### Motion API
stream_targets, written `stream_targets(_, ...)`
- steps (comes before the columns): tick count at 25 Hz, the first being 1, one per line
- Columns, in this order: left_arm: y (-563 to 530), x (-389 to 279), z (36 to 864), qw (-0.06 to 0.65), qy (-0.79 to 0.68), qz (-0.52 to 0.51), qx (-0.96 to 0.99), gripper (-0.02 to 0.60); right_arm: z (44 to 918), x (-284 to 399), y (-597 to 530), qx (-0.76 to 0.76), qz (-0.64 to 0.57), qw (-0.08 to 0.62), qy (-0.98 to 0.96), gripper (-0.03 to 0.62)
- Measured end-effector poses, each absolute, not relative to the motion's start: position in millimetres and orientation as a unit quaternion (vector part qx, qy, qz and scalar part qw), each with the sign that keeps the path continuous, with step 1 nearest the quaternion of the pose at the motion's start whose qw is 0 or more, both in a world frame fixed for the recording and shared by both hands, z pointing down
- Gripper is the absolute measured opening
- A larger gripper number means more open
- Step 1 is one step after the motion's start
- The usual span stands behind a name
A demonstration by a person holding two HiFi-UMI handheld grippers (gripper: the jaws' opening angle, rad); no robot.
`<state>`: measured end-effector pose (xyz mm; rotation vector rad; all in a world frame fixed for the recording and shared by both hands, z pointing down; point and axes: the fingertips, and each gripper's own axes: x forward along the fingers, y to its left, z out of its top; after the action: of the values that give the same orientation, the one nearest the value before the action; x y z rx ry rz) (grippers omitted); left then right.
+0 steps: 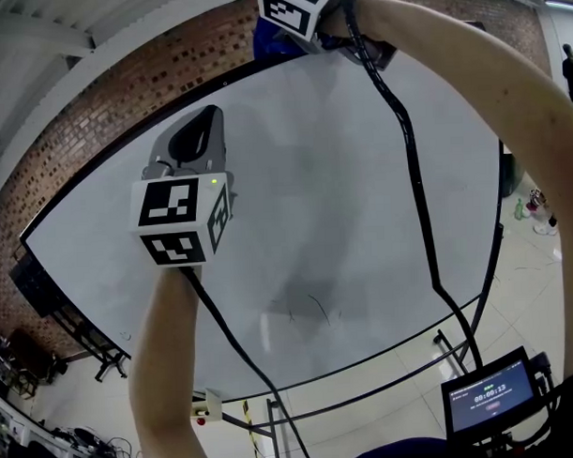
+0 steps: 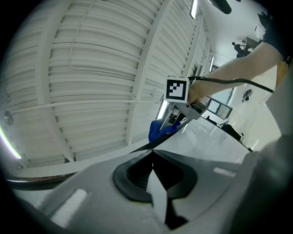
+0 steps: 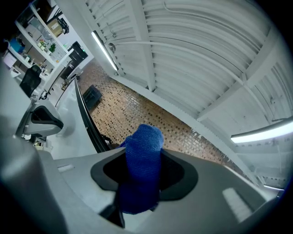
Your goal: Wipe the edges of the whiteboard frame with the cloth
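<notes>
The whiteboard (image 1: 342,203) fills the head view, white with a thin black frame (image 1: 106,169). At its top edge my right gripper (image 1: 287,34) is shut on a blue cloth (image 1: 269,41), and the cloth lies against the frame there. In the right gripper view the cloth (image 3: 143,169) bulges out between the jaws, beside the frame (image 3: 87,119). My left gripper (image 1: 197,133) hovers in front of the board's upper left, shut and empty (image 2: 152,155). The left gripper view looks along the frame's top edge (image 2: 139,148) to the right gripper (image 2: 176,115) and the cloth (image 2: 159,130).
A brick wall (image 1: 141,83) stands behind the board. Black cables (image 1: 411,172) hang from both grippers across the board. The board's stand legs (image 1: 274,416) and a small screen (image 1: 489,393) are below. Bottles (image 1: 534,210) sit on the floor at the right.
</notes>
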<state>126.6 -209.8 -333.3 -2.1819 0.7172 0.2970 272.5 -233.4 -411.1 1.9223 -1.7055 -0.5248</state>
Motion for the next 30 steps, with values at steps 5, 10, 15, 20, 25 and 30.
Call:
stream_targets(5,-205.7,124.9,-333.5,0.406,0.284,0.115,-0.861,0.003,-411.1,272.5,-233.1,0.707,-0.193,0.256,-0.63,0.176)
stream_targets(10,-206.4,120.3,-334.1,0.408,0.289,0.109,-0.859,0.003,-411.7,279.0,-230.0,0.708,-0.193,0.252,-0.631,0.176)
stream_targets(15,-203.0,129.7,-331.0,0.41,0.289,0.104,-0.859,0.003,-410.4,297.6,-222.3,0.716,-0.189,0.25,-0.623,0.176)
stream_targets(20,-189.1,184.6,-324.0,0.409,0.278,0.102,-0.863,0.003,-408.9,316.4,-214.5,0.724,-0.186,0.249,-0.616,0.176)
stream_targets(25,-189.1,204.2,-319.5,0.402,0.26,0.109,-0.871,0.003,-407.7,333.9,-207.2,0.731,-0.182,0.248,-0.609,0.176)
stream_targets(30,-181.6,227.0,-317.8,0.403,0.229,0.121,-0.877,0.003,-406.6,351.0,-200.1,0.738,-0.179,0.246,-0.602,0.176)
